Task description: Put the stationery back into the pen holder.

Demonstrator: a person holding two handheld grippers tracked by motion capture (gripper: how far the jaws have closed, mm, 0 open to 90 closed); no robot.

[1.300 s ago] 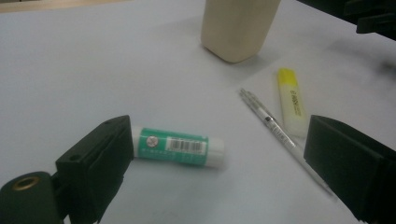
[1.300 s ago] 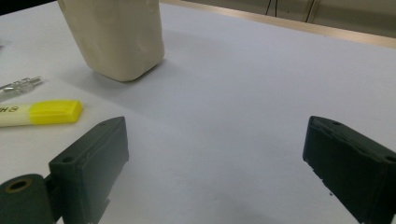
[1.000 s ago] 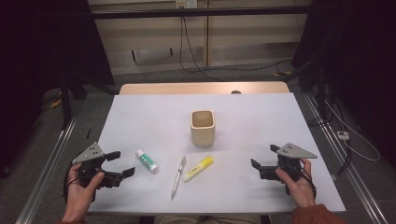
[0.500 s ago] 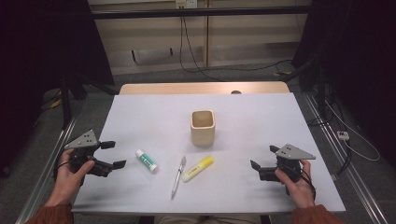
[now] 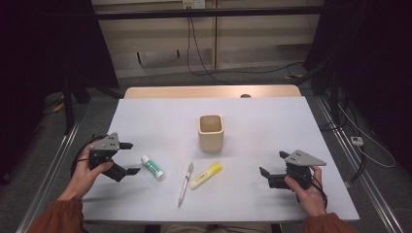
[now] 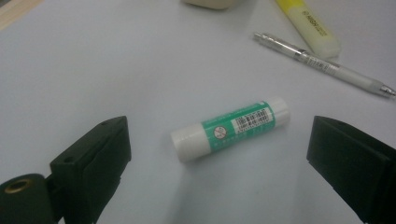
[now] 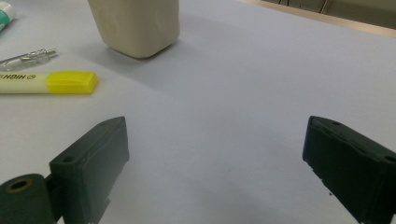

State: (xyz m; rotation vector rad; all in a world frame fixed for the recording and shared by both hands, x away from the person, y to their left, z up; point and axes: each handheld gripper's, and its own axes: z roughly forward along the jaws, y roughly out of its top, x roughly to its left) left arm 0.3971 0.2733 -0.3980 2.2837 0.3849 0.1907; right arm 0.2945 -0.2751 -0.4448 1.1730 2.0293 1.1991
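High view: pen (image 5: 184, 182) between glue stick (image 5: 152, 167), highlighter (image 5: 206, 174).

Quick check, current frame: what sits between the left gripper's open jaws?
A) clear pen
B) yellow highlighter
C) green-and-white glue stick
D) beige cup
C: in the left gripper view the glue stick lies flat on the table between the two wide-open jaws, untouched, while the highlighter and pen lie farther off and the cup stands mid-table.

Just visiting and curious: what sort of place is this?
Probably a lab set up for recording hand tasks: a person holds a gripper in each hand, left gripper and right gripper, over a white-covered table, with cables behind.
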